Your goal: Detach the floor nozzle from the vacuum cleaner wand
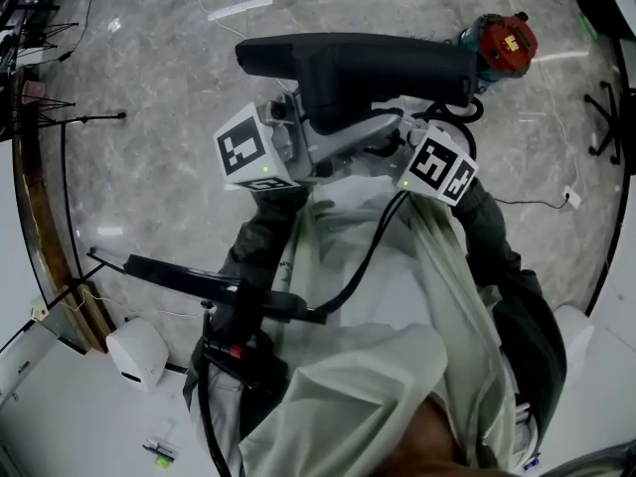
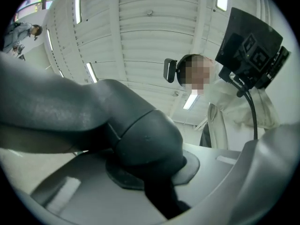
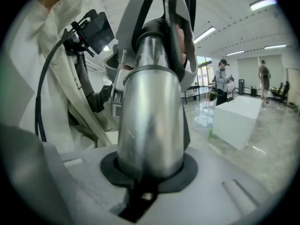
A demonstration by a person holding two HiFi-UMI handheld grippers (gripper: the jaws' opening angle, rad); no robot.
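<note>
The black floor nozzle (image 1: 348, 63) is held up in front of me, and its dark grey neck (image 2: 140, 139) fills the left gripper view. My left gripper (image 2: 150, 182) is shut on that neck, with its marker cube (image 1: 248, 147) left of the joint. The silver wand (image 3: 150, 121) rises between the jaws of my right gripper (image 3: 150, 177), which is shut on it. In the head view the wand (image 1: 348, 145) lies between the two cubes, the right gripper's cube (image 1: 442, 167) on its right. The red vacuum body (image 1: 502, 40) sits at the upper right.
Below me is a glossy marble floor (image 1: 149, 187) with thin cables on it. A black stand (image 1: 199, 281) and a small white device (image 1: 136, 354) are at the lower left. A white box (image 3: 236, 121) and two people (image 3: 220, 81) stand further off.
</note>
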